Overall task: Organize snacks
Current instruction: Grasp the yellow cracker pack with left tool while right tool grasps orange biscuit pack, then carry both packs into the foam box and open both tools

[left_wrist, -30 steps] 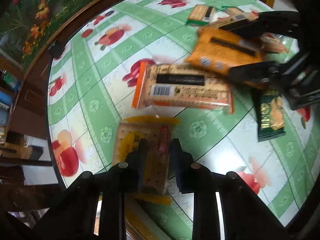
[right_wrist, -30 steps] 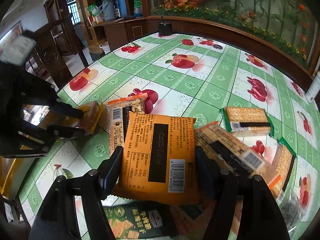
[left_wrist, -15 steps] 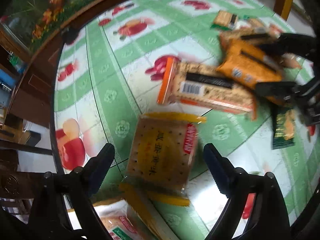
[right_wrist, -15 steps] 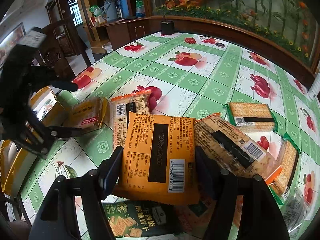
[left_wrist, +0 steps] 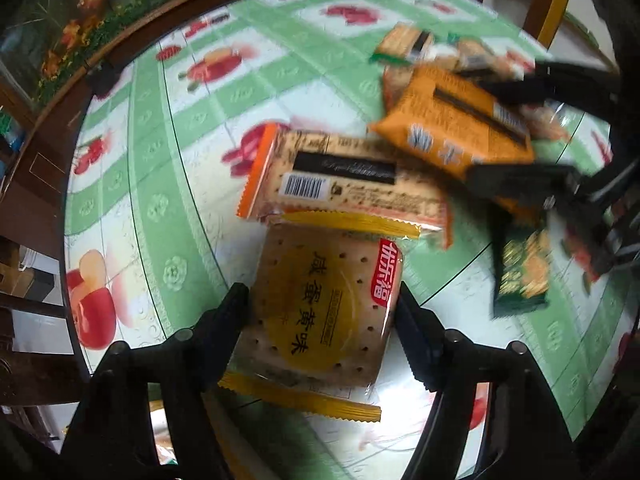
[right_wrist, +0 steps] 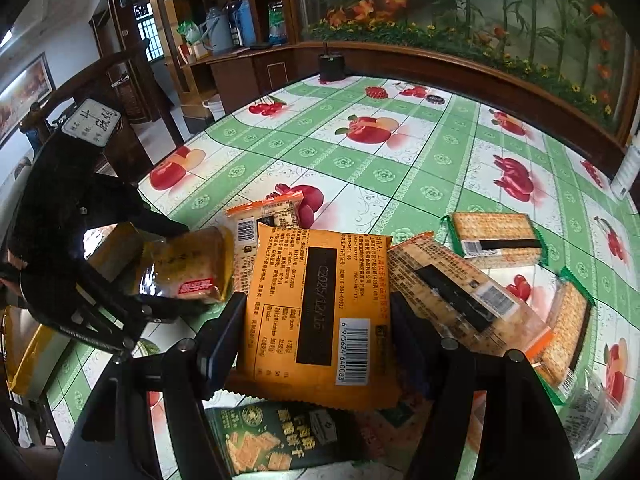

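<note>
Daylight fills the room, soft and even, and the shadows under the snack packets are faint. In the left wrist view the glossy tablecloth (left_wrist: 192, 184) throws a white glare patch near the bottom edge, and motion blur smears the far packets (the orange packet (left_wrist: 452, 136) most of all). The right wrist view is sharp, its print readable. Both pictures bend strongly toward their dark round borders, curving the wooden table rim (right_wrist: 500, 80).
</note>
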{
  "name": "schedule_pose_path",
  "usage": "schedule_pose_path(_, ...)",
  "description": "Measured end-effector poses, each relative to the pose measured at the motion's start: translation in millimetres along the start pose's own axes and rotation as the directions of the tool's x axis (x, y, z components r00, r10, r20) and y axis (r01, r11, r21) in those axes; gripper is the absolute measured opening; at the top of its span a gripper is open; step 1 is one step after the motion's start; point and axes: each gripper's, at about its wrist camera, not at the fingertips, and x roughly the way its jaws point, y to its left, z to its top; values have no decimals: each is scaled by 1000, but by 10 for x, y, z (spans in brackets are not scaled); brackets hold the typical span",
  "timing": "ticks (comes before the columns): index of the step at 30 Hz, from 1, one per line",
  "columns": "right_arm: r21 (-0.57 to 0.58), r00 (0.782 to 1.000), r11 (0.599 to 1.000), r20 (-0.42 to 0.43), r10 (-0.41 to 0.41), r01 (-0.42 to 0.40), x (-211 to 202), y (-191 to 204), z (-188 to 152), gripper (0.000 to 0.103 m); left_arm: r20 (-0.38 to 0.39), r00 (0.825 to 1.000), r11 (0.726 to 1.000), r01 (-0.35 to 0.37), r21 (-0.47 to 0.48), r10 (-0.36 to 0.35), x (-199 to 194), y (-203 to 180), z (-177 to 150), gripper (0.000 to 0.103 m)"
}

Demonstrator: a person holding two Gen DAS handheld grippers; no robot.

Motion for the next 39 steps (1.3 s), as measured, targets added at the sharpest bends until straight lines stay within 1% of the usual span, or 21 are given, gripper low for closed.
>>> schedule_pose_path(6, 11, 999, 1000, 33, -17, 17, -243, -28, -49, 70, 82, 996, 1000, -27, 3, 27, -349, -200, 65, 72)
schedule_pose_path(9, 14, 999, 1000, 51, -17, 17, -357, -12, -76, 70, 118, 991, 998, -56, -21, 58, -538, -289, -15, 72)
schedule_pose_path(11, 11, 998, 1000, 60, -15, 15, -426, 27, -109, 70, 142, 985, 995, -93, -36, 97, -665, -374, -107, 72)
schedule_pose_path(17, -8, 997, 1000, 74, 5, -5, -535, 212, -187, 70, 178, 969, 980, -147, -131, 169, -924, -435, -403, 72)
schedule_pose_path(20, -24, 996, 999, 82, 23, -21, -569, 354, -206, 70, 190, 957, 965, -184, -187, 219, -1046, -428, -572, 72)
schedule_pose_path(23, -41, 995, 998, 89, 44, -41, -574, 498, -211, 70, 196, 941, 943, -227, -242, 277, -1148, -382, -757, 72)
schedule_pose_path(25, -56, 994, 997, 88, 58, -53, -559, 593, -203, 70, 199, 937, 932, -226, -285, 288, -1207, -319, -876, 72)
schedule_pose_path(30, -101, 992, 991, 87, 92, -83, -526, 898, -172, 70, 194, 916, 891, -265, -368, 352, -1352, -161, -1186, 72)
schedule_pose_path(34, -138, 989, 985, 83, 119, -107, -495, 1128, -144, 70, 194, 906, 868, -271, -416, 376, -1447, -46, -1389, 72)
schedule_pose_path(39, -180, 986, 975, 79, 145, -129, -442, 1367, -100, 70, 181, 900, 840, -275, -468, 396, -1510, 109, -1622, 72)
